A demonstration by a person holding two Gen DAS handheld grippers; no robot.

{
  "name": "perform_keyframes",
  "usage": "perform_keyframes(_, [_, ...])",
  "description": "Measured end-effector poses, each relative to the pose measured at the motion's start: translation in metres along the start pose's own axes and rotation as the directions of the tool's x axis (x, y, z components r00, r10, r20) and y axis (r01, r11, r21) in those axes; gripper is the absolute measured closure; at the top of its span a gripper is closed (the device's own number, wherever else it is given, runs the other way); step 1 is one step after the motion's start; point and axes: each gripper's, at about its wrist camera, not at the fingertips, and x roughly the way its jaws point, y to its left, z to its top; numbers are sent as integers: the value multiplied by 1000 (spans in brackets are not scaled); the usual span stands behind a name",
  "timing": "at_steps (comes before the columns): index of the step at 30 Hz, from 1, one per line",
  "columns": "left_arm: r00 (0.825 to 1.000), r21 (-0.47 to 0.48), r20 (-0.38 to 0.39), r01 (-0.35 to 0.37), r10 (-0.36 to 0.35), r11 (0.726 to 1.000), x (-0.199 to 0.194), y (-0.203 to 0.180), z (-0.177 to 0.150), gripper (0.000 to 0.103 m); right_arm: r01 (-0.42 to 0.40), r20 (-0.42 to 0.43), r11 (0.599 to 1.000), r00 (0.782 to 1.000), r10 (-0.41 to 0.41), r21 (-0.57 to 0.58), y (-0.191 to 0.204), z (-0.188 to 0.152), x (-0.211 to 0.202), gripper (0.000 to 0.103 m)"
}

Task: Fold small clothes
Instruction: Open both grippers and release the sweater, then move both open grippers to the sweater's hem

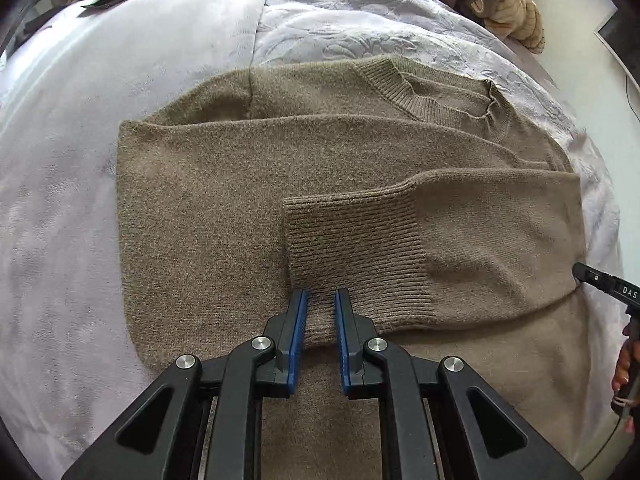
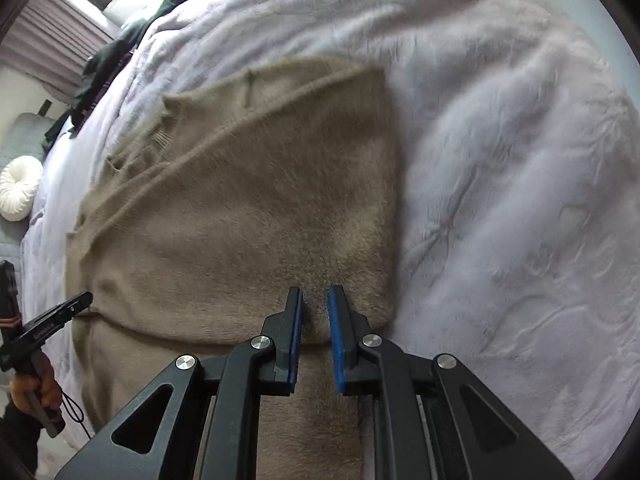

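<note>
brown sweater partly folded on the lavender bed, both your grippers parted and holding nothing.

left wrist view: your left gripper (image 1: 321, 300) sits low centre, jaws slightly apart over the ribbed cuff (image 1: 352, 248) of a sleeve folded across the brown knit sweater (image 1: 208, 200), gripping nothing. the sweater fills mid-frame on the lavender blanket (image 1: 72, 160); a tan patterned garment (image 1: 496, 0) lies upper right. right wrist view: your right gripper (image 2: 315, 300) hovers low centre at the sweater's (image 2: 248, 208) near edge, jaws narrowly parted and empty; this view is blurred. a white round cushion (image 2: 18, 188) sits at far left.
</note>
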Motion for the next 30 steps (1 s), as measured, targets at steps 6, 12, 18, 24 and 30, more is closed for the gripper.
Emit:
perform_keyframes(6, [1000,-16,-5,15,-15,1000,-2,5,2,88,-75,75,989,995,66,125,-23,-7,-25,81])
perform_keyframes(12, [1000,-20,-1,9,-9,1000,-2,3,1,88,-194,102,923,980,169,334,-66,-15,-19,44])
perform_keyframes(18, [1000,-4,-4,-8,8,1000,-1,1,0,88,-104,19,957,995,102,271,-52,-8,-4,78])
perform_keyframes(24, [1000,-19,-8,-10,10,1000,-1,1,1,88,-11,18,973,1000,7,230,-41,-9,-21,74])
perform_keyframes(30, [1000,-21,-8,-11,11,1000,-1,1,1,88,-16,11,978,1000,14,208,-34,-20,-40,51])
